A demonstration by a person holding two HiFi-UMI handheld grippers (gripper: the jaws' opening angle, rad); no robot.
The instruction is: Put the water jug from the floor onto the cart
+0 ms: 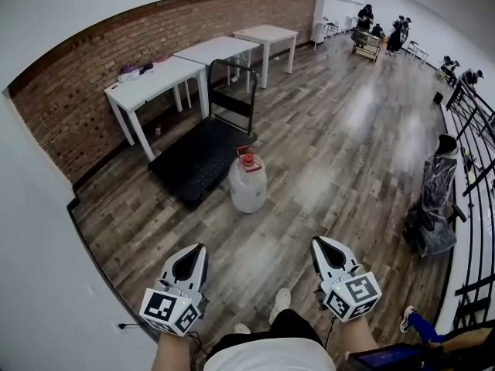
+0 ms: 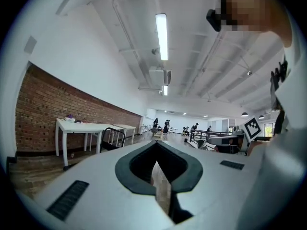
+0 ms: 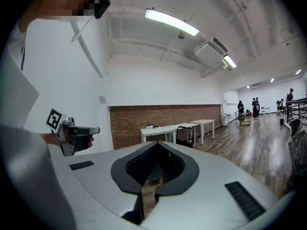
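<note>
The water jug [image 1: 247, 184], translucent white with a red cap, stands upright on the wooden floor. It is just off the near right corner of the black flat cart [image 1: 197, 159], whose upright handle [image 1: 233, 90] is at the far end. My left gripper [image 1: 199, 247] and right gripper [image 1: 317, 241] are held low and near me, well short of the jug. Both are shut with nothing in them. In the left gripper view the left gripper [image 2: 156, 145] points along the room, and so does the right gripper [image 3: 156, 145] in its own view.
Three white tables [image 1: 158, 79] line the brick wall [image 1: 85, 107] behind the cart. A plastic-wrapped object [image 1: 435, 199] stands by a black railing [image 1: 476, 145] on the right. People and a trolley [image 1: 368, 43] are at the far end. My shoe [image 1: 281, 301] shows below.
</note>
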